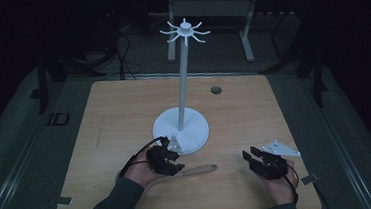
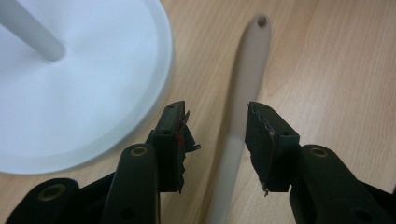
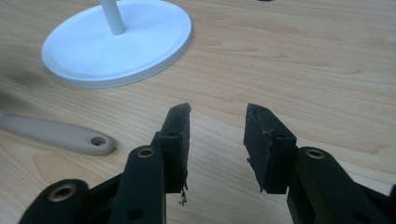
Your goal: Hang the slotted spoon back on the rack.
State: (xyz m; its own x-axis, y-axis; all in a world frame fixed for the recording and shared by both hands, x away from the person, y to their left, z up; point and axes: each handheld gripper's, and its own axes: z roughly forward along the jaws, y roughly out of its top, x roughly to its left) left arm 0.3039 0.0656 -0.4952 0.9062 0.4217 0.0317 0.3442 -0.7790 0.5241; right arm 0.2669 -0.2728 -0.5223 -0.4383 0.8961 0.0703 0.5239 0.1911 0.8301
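dimly lit room, wooden table point(image 1: 123, 109), left gripper point(image 2: 217, 123) spread astride utensil handle point(image 2: 243, 93); right gripper point(image 3: 217, 123) spread

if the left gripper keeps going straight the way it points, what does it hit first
Most likely the beige utensil handle: it lies on the table between the open jaws of the left gripper, running ahead along their line. The white stand base sits off to the side.

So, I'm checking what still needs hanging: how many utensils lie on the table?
1: a beige utensil handle lies on the table near the white stand's base, between the left tongs, untouched.
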